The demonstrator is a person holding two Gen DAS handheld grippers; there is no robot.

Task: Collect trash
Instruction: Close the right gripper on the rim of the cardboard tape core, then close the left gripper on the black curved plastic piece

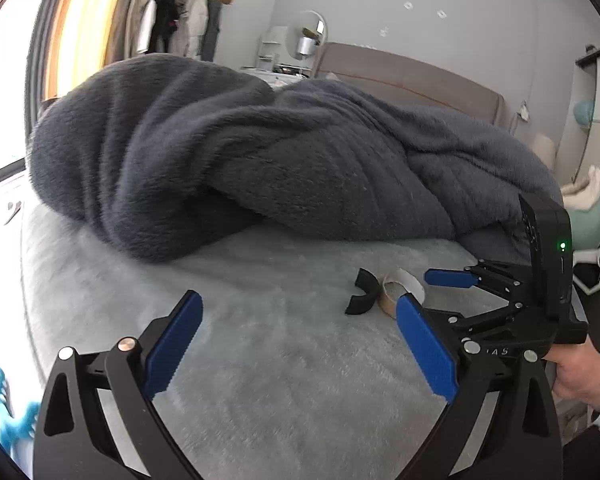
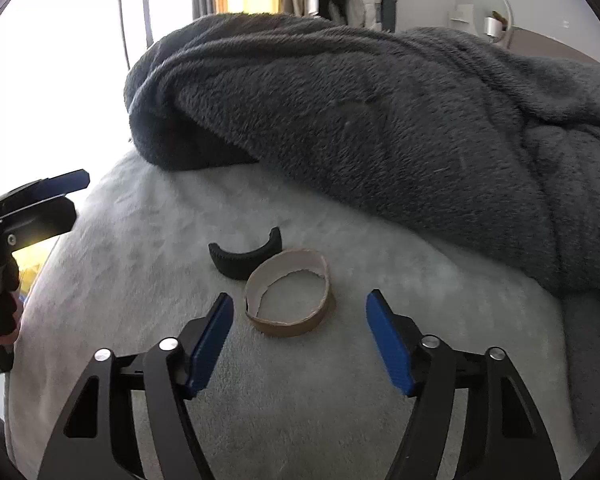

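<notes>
A flattened brown cardboard tape ring (image 2: 288, 326) lies on the pale grey bed cover (image 2: 300, 400). A curved black plastic piece (image 2: 240, 262) rests just behind it, touching or nearly touching. My right gripper (image 2: 299, 300) is open, its blue pads on either side of the ring's near half without touching it. In the left wrist view the ring (image 1: 406, 280) and the black piece (image 1: 362, 300) lie to the right, with one right-gripper finger (image 1: 450, 278) beside the ring. My left gripper (image 1: 296, 304) is open and holds nothing. It also shows at the left edge of the right wrist view (image 2: 76, 196).
A bunched dark grey fluffy blanket (image 1: 260, 152) fills the bed behind the trash and overhangs close to it. A person's hand (image 1: 580, 376) holds the right gripper's handle. Beyond the bed stand a headboard (image 1: 412, 76), a clothes rack (image 1: 172, 20) and a white chair (image 1: 596, 260).
</notes>
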